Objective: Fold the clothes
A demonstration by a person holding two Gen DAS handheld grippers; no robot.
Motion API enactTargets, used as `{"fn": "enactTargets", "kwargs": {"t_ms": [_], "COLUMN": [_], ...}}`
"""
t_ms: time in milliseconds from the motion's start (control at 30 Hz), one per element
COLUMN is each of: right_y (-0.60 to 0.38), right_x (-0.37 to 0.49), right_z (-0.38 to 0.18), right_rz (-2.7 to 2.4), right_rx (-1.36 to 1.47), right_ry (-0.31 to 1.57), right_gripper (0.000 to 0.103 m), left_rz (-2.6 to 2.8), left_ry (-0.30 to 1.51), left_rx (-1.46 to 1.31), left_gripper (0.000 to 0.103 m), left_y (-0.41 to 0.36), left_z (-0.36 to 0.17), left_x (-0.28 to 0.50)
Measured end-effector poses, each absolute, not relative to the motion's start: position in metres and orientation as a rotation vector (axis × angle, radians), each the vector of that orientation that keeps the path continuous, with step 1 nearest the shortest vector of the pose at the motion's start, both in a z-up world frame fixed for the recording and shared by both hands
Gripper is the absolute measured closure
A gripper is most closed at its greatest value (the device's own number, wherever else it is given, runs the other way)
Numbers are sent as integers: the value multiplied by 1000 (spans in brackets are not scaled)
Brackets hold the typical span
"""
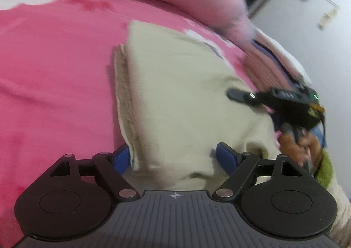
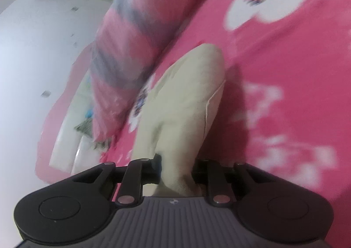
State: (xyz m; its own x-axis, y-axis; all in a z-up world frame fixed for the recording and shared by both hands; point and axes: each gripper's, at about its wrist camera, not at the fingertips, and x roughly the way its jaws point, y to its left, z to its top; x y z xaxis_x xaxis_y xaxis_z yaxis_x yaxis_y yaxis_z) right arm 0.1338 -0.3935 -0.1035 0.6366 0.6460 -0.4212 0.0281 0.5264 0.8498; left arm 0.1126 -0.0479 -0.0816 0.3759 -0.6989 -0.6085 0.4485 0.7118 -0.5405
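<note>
Pinching beige garment (image 2: 184, 103), right hand-held gripper (image 2: 176, 170)

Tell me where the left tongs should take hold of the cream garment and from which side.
Probably the near layered corner of the cream garment, where the stacked hems lie beside the left tongs' blue pads. Come in low from the near edge over the pink bedspread, jaws straddling the fold. The layers bunch there, so one pinch catches them all. The right tongs already clamp the other end.
</note>
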Motion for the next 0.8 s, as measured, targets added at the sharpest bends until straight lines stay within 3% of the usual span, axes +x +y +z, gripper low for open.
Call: {"fn": "enactTargets", "kwargs": {"t_ms": [33,67,233,433,567,633,667,800], "right_y": [-401,-407,-417,-369,-326,-311,-305,-324], "right_x": [128,121,63,-2,-9,-4,-4,-14], "right_z": [-106,-108,-77,-16,-38,-78,-94,-80], "right_rz": [371,318,180,158,207,239,253,267], "right_rx": [961,959,830,426,323,282,270,341], "right_ry": [831,843,678,364,370,500,542,505], "right_gripper": [67,53,53,59,67,66,67,70], "left_rz": [-745,-737,-697,-630,-667,-660,-636,-615], "left_ry": [913,902,864,702,636,678,735,753], "left_rx": [-286,-270,-245,-191,-109,-26,30,116], "left_gripper": [15,15,15,14,14,14,20,20], "left_y": [-56,-59,-42,-29,-66,-87,-97,-107], "left_z": [-83,-83,-68,-27,-21,-35,-44,-32], "left_x": [109,106,94,90,99,105,110,118]}}
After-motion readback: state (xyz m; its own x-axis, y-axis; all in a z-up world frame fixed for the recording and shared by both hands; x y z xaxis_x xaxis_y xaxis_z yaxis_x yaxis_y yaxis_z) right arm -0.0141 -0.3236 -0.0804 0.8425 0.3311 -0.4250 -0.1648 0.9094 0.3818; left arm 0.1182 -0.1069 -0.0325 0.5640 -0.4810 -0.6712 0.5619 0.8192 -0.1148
